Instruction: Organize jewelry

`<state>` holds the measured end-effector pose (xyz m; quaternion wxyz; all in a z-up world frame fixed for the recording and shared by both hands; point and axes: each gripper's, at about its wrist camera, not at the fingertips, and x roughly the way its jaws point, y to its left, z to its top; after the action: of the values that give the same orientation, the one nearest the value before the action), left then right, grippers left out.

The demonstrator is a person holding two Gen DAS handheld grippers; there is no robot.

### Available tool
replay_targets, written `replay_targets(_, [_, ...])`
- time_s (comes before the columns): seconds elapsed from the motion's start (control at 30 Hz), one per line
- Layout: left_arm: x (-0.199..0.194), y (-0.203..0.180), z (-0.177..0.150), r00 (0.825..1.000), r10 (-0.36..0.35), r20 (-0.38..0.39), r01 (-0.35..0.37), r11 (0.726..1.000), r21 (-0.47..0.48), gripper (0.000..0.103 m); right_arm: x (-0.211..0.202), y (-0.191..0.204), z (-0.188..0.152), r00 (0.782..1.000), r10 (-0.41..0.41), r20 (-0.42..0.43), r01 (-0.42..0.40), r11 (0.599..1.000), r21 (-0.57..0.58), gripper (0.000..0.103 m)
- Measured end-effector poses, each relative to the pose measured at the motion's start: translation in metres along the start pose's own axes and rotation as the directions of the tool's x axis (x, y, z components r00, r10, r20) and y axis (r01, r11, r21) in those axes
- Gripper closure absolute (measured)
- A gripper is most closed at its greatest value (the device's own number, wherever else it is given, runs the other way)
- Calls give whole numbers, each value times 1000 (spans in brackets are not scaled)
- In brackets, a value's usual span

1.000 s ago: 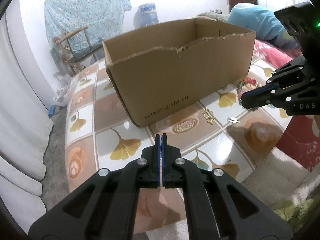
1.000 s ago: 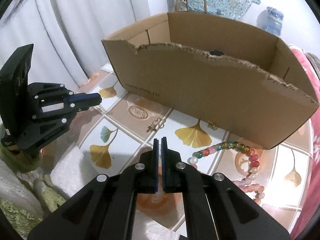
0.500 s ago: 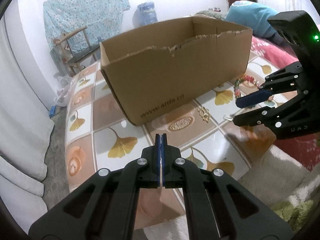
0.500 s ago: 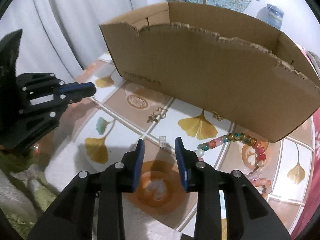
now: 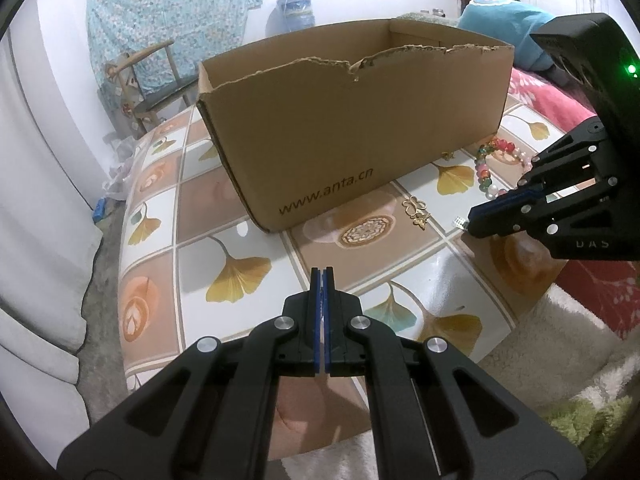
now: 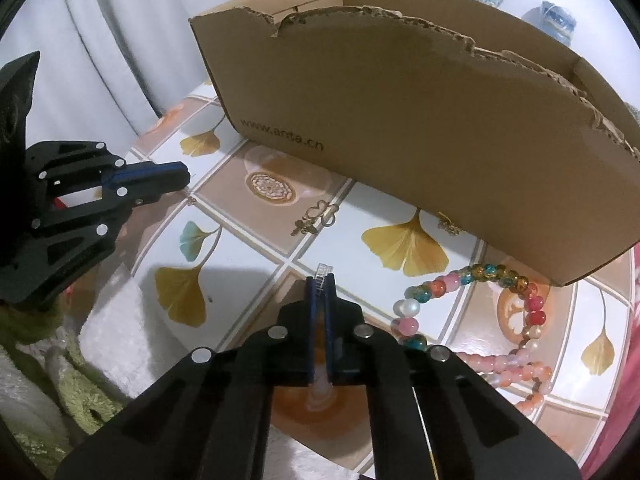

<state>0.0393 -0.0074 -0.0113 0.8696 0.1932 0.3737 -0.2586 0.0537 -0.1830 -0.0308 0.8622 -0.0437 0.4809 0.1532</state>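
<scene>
My right gripper (image 6: 320, 276) is shut on a small clear sparkly piece (image 6: 322, 269) that pokes out past its tips, low over the table; the left wrist view shows this gripper (image 5: 472, 222) with the piece (image 5: 460, 222) at its tip. My left gripper (image 5: 322, 272) is shut with nothing in it and hovers over the near table edge; from the right wrist it appears at the left (image 6: 180, 174). A gold charm (image 6: 316, 216) and a coloured bead necklace (image 6: 480, 280) lie in front of the open cardboard box (image 6: 400, 120).
A small gold earring (image 6: 448, 226) lies against the box's front wall. The table (image 5: 240, 272) wears a glossy cloth with ginkgo leaves. Fluffy white and green fabric (image 6: 60, 380) lies at its near edge, with a red floral cover (image 5: 552, 112) to the right and a chair (image 5: 156, 76) behind.
My right gripper opened, sank over the small clear piece on the table and shut on it. The left gripper stayed shut and hardly moved.
</scene>
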Motion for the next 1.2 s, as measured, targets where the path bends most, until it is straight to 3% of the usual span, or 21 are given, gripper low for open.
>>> replay_targets(0.67, [-21,2,6,998,2,66,-2,1000,-9,102,-24,-4,-4,997,28,67,-32,997,66,101])
replay_targets(0.73, [-20,0,7,998,1,64,-1,1000,-5,102,-17,-3,-3,998,29,57,-32,997,68,97])
replay_targets(0.8, [-20,-2,7,998,0,60,1,1000,-1,102,-13,-2,-2,998,21,64,-25,998,64,76])
replay_targets(0.87, [-19,-3,7,998,-2,56,2,1000,2,102,-7,1,0,998,22,59,-26,998,55,74])
replay_targets(1.03, [-13,-3,5,999,-5,41,6,1000,-1,102,7,6,5,999,-5,40,4,1000,18,75])
replay_targets(1.1, [-11,-1,4,999,-6,37,6,1000,-7,102,9,8,7,999,-33,27,33,999,-10,86])
replay_targets(1.2, [-9,2,3,999,-10,34,11,1000,-17,102,14,6,12,1000,3,-1,-3,1000,3,96])
